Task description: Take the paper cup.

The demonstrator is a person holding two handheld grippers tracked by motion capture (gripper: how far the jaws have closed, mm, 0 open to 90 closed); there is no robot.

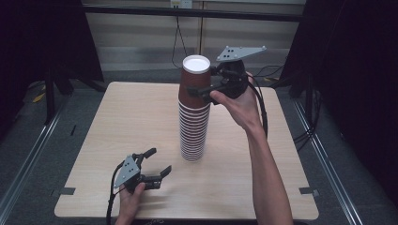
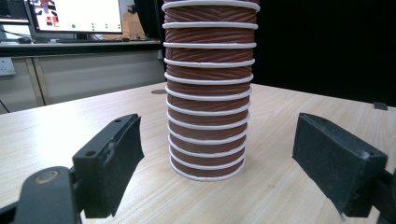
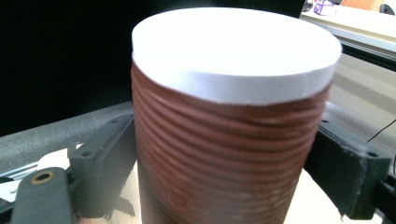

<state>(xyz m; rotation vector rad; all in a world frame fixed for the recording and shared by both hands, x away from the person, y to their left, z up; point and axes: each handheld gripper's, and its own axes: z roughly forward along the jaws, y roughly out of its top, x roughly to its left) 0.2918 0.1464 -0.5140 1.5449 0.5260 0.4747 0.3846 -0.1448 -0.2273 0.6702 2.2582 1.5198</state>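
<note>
- The right gripper (image 1: 206, 89) has its jaws pressed on the ribbed wall of the top cup (image 1: 195, 77), upside down on the stack (image 1: 192, 126).
- The left gripper (image 1: 157, 161) rests low, jaws spread and empty, near the stack's base.
- The stack stands mid-desk (image 1: 117, 131).
- The paper cups look light, thin and crushable; a gentle grip on the ribbed wall seems best.

Cup stack (image 2: 209, 93) top cut off by upper edge, left gripper view. Top cup (image 3: 229, 140) lower wall blurred, base cut off, right gripper view.
</note>
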